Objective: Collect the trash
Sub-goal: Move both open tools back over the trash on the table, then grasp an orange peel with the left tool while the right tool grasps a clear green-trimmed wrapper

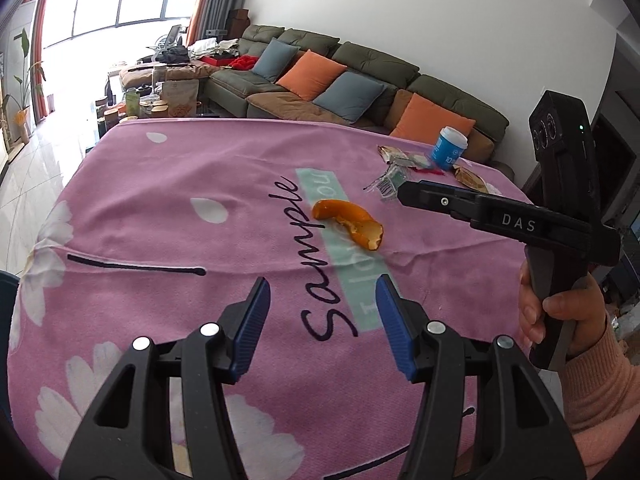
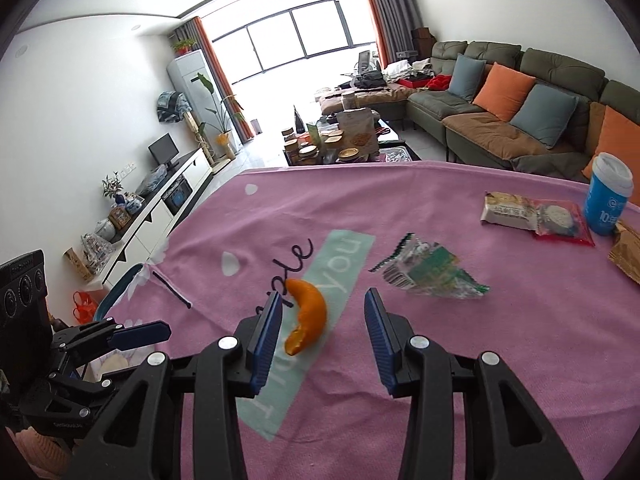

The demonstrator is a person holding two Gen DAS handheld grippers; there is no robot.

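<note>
The orange peel (image 2: pixel 306 316) lies on the pink cloth over the worktop (image 2: pixel 520 340), just ahead of the right tool (image 2: pixel 322 330), whose jaws stand wide open and empty, the peel's near end between its tips. The left tool (image 1: pixel 322 316) is likewise wide open, holding nothing, with the peel at its 12 o'clock. The peel looks light, curled and stiff-ish — probably best pinched across its thick middle arch. A crinkly clear wrapper (image 2: pixel 430 276) lies at 1 o'clock, a blue cup (image 2: pixel 608 200) and snack packets (image 2: pixel 536 216) at 2. The cloth is soft and wrinkled; beyond it, a living room with a green sofa (image 2: pixel 500 120).
</note>
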